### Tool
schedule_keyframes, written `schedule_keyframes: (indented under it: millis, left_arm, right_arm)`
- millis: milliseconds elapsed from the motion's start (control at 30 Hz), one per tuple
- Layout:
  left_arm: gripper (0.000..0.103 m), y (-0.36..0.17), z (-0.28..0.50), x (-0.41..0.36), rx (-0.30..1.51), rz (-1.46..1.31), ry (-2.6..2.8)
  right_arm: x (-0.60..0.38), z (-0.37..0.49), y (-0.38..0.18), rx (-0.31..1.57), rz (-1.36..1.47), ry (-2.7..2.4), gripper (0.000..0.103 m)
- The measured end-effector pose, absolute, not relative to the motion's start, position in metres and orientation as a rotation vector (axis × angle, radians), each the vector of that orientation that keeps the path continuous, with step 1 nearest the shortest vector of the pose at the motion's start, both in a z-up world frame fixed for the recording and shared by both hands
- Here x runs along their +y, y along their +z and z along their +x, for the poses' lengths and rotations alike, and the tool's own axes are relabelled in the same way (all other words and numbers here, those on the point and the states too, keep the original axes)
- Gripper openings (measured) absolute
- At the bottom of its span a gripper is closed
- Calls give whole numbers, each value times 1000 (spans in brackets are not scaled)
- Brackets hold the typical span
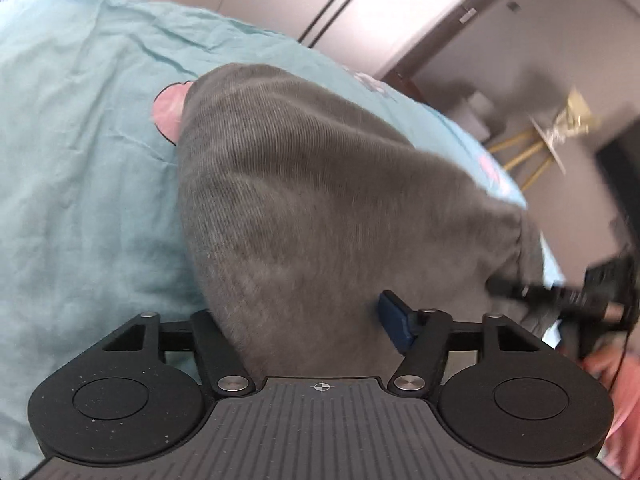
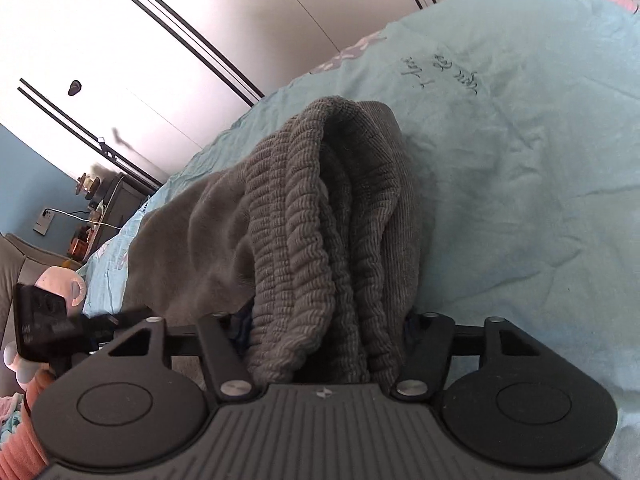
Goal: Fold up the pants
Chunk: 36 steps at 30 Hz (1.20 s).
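Observation:
The grey knit pants (image 1: 304,200) drape over a bed with a light blue sheet (image 1: 80,152). My left gripper (image 1: 308,320) is shut on the pants, cloth bunched between its fingers; one blue pad (image 1: 394,320) shows at the right. My right gripper (image 2: 324,332) is shut on the ribbed elastic waistband of the pants (image 2: 320,216), which hangs in thick folds and hides its fingertips. The right gripper also shows blurred at the right edge of the left wrist view (image 1: 560,296). The left gripper shows at the left edge of the right wrist view (image 2: 52,324).
The sheet has pink cartoon prints (image 1: 170,110) and dark script (image 2: 444,72). White wardrobe doors with black lines (image 2: 140,40) stand behind the bed. A small gold-legged table (image 1: 536,148), a dark cabinet (image 2: 120,204) and a pink plush toy (image 2: 60,280) sit beyond the bed's edge.

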State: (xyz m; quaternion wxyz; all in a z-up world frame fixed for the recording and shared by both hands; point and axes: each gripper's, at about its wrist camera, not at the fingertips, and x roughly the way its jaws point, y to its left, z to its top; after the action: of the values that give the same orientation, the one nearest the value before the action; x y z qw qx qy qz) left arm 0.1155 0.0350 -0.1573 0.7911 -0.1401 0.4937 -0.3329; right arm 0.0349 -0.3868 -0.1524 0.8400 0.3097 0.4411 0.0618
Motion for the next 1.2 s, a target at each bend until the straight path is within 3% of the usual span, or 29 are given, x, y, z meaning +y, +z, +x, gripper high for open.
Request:
schedule_keyframes:
  millis: [67, 167, 233, 300, 333, 367, 400, 433, 500, 567, 967, 1200]
  left_arm:
    - [69, -167, 118, 38, 1094, -330, -717]
    - [83, -173, 126, 38, 1120, -393, -743]
    - [96, -173, 129, 36, 1142, -419, -779]
    - [97, -173, 132, 29, 1168, -435, -762]
    - [96, -172, 133, 27, 1175, -444, -739]
    - [87, -170, 131, 27, 1175, -442, -711]
    - [73, -168, 129, 26, 1174, -416, -680]
    - [67, -166, 126, 27, 1168, -393, -652]
    - [39, -164, 120, 32, 1135, -416, -676]
    - [26, -156, 113, 38, 1100, -422, -672]
    - [22, -84, 118, 28, 855, -401, -696]
    - [26, -79, 141, 27, 767, -374, -646]
  right_arm:
    - [-389, 35, -154, 945, 654, 141, 63]
    - [-393, 44, -160, 976, 678, 142, 70]
    - [-391, 51, -163, 992, 673, 153, 78]
    - [-387, 56, -163, 1009, 662, 181, 94]
    - [-383, 55, -163, 1014, 660, 196, 97]
    - [-380, 57, -163, 1017, 647, 194, 97]
    - [-375, 59, -162, 1018, 623, 178, 96]
    - [-370, 58, -160, 1009, 589, 161, 93]
    - [-361, 51, -155, 992, 497, 119, 71]
    - [-363, 41, -150, 963, 506, 106, 63]
    - [-359, 55, -87, 792, 579, 126, 55]
    - [-355, 95, -78, 708, 580, 120, 54]
